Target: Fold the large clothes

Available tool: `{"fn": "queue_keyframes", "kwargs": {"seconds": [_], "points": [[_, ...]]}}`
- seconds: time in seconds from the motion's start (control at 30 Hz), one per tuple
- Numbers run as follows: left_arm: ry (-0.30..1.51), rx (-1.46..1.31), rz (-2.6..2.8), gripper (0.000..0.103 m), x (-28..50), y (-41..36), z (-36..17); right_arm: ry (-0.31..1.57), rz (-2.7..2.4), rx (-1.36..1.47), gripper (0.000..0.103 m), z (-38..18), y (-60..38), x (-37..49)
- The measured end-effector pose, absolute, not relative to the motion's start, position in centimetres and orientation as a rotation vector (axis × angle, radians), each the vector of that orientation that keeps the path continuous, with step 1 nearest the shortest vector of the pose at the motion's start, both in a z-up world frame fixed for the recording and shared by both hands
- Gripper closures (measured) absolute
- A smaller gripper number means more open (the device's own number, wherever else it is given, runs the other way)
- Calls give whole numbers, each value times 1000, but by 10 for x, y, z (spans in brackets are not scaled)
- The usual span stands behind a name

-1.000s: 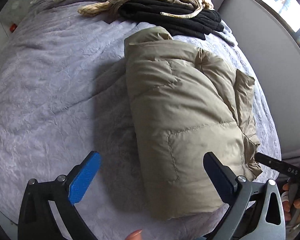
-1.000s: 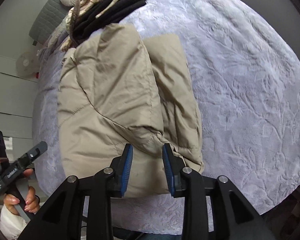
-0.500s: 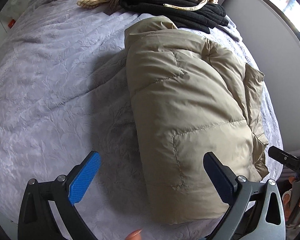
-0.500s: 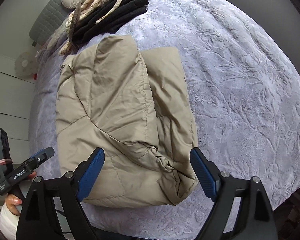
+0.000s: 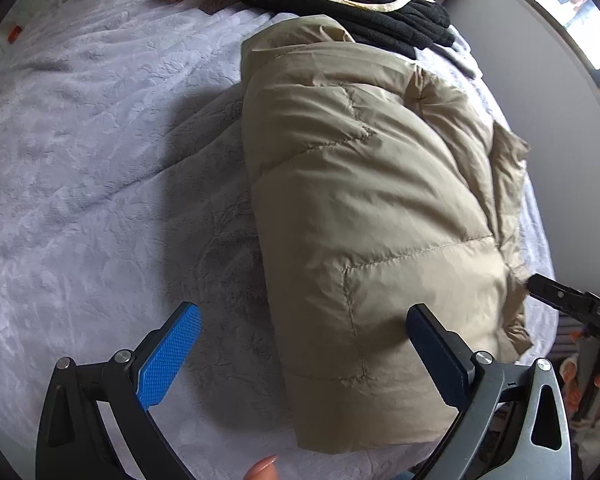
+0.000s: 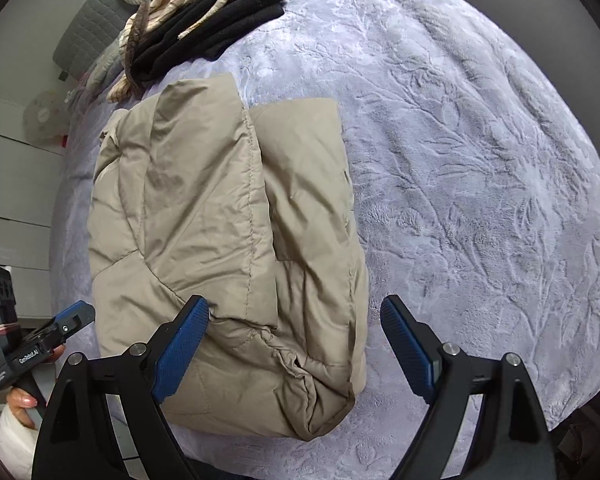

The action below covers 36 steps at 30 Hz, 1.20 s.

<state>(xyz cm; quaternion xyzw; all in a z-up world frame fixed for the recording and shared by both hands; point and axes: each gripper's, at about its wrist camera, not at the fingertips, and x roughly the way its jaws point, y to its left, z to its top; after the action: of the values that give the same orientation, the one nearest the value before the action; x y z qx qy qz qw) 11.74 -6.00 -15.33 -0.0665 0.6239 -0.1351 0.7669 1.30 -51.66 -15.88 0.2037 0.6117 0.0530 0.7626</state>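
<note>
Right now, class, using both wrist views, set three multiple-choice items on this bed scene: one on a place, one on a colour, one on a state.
1. Where does the folded jacket lie?
A. on the bedspread
B. on a chair
C. on the floor

2. What colour is the jacket?
A. red
B. beige
C. navy

3. How do the right tongs stand?
A. shut on the jacket
B. shut on nothing
C. open

Answers: 1 A, lavender bedspread shows all round it. 2 B, its quilted fabric is beige. 3 C, the blue pads sit wide apart, gripping nothing.

A lavender bed [image 6: 480,160] bears a folded tan jacket [image 6: 220,220] and piled clothes [image 6: 216,12].
</note>
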Motion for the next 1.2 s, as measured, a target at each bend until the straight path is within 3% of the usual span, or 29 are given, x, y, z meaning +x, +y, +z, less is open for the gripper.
{"fn": "queue_keyframes", "kwargs": {"seconds": [0.33, 0.53, 0.73, 0.8, 1.1, 1.13, 1.17, 1.2], "points": [[1427, -476, -490, 0, 149, -25, -182, 1365, 234, 546, 13, -175, -537, 41], [1467, -512, -584, 0, 169, -42, -213, 1426, 332, 496, 13, -205, -533, 70], [1466, -608, -618, 0, 182, -44, -240, 1451, 502, 625, 13, -240, -528, 103], [1468, -642, -636, 0, 184, -42, -249, 1469, 530, 673, 0, -255, -525, 113], [1480, -745, -688, 0, 188, -51, -273, 1475, 607, 813, 0, -284, -500, 139], [1468, -738, -685, 4, 186, -52, -269, 1478, 599, 818, 2, -284, -499, 140], [1451, -729, -682, 9, 184, -52, -263, 1474, 602, 832, 12, -282, -498, 141], [1439, -726, -680, 12, 184, -53, -260, 1464, 612, 856, 29, -278, -499, 139]]}}
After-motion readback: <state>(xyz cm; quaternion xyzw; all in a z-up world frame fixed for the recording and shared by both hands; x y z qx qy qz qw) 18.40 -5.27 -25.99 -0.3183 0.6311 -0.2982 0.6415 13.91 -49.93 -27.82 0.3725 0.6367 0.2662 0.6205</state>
